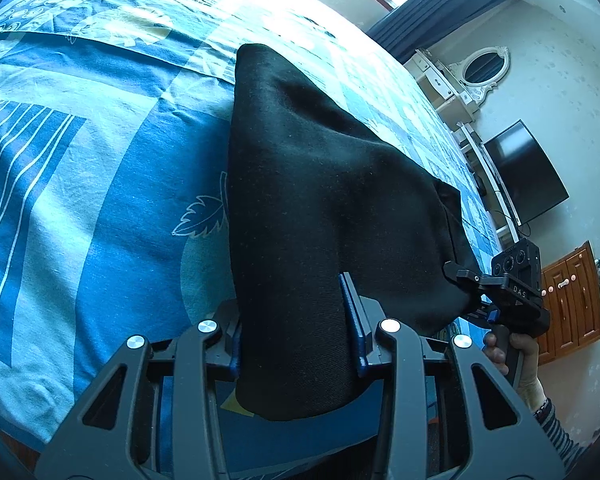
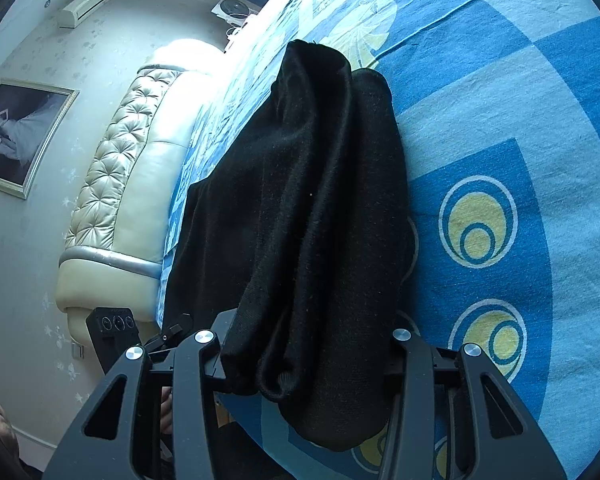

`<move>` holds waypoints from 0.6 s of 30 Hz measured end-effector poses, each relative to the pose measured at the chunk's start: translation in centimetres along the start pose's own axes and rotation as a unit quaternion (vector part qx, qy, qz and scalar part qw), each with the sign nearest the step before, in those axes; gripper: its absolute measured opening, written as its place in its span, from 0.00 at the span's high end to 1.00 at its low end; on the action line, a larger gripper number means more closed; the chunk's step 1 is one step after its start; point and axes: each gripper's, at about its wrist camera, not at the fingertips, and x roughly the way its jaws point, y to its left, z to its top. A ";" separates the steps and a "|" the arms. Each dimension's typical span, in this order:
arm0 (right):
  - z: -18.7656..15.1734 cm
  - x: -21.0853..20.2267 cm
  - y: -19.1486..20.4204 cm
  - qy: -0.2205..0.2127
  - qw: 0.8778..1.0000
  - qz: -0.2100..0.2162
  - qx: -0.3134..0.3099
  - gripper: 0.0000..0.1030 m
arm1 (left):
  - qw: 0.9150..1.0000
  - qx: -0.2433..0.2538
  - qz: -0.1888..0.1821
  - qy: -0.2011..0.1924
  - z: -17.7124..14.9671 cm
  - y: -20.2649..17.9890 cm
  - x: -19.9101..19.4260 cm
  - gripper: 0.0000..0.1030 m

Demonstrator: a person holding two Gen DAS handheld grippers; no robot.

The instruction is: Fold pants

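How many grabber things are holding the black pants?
2. The left hand-held gripper pinches one end of the black pants over the blue bedspread. The right hand-held gripper pinches the other end.

Two hand-held grippers work side by side, both tilted downward. The left gripper [image 1: 296, 332] has its jaws clamped on a thick fold of the black pants [image 1: 320, 184], the cloth filling the gap between them. The right gripper [image 2: 308, 356] likewise has its jaws pressed onto a bunched edge of the same cloth. Seen from the left wrist camera, the person's right hand [image 1: 512, 364] wraps around that gripper's handle, a striped sleeve [image 1: 556, 428] at the wrist.
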 end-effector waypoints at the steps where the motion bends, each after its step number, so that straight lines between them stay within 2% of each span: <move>1: -0.1 0.1 0.1 0.002 1.000 0.000 -0.001 0.57 | 1.000 -0.002 0.000 0.000 0.0 0.1 -0.1 0.63; 4: -0.2 0.3 0.3 0.004 1.000 0.001 -0.002 0.57 | 1.000 -0.002 -0.003 -0.001 0.1 0.4 -0.2 0.63; 8: 0.0 0.3 -0.2 -0.005 1.000 0.014 0.012 0.51 | 1.000 -0.014 -0.016 -0.001 0.5 1.1 0.2 0.52; 10: 0.1 0.1 -0.3 -0.011 0.999 0.025 0.021 0.48 | 1.000 -0.018 -0.013 -0.005 0.6 1.3 0.4 0.43; 13: 0.1 0.2 -0.4 -0.020 0.999 0.027 0.029 0.45 | 1.000 -0.017 -0.009 -0.010 0.5 1.5 0.6 0.36; 16: -0.1 0.5 0.0 -0.022 1.000 0.015 0.015 0.44 | 1.000 -0.017 -0.006 -0.009 0.5 1.5 1.1 0.36; 17: -0.1 0.6 0.2 -0.021 1.000 0.008 0.008 0.45 | 1.000 -0.012 -0.004 -0.008 0.4 1.3 1.1 0.45; 18: -0.1 0.7 0.4 -0.020 1.000 0.000 0.003 0.47 | 1.000 -0.008 -0.008 -0.006 0.4 1.2 1.2 0.48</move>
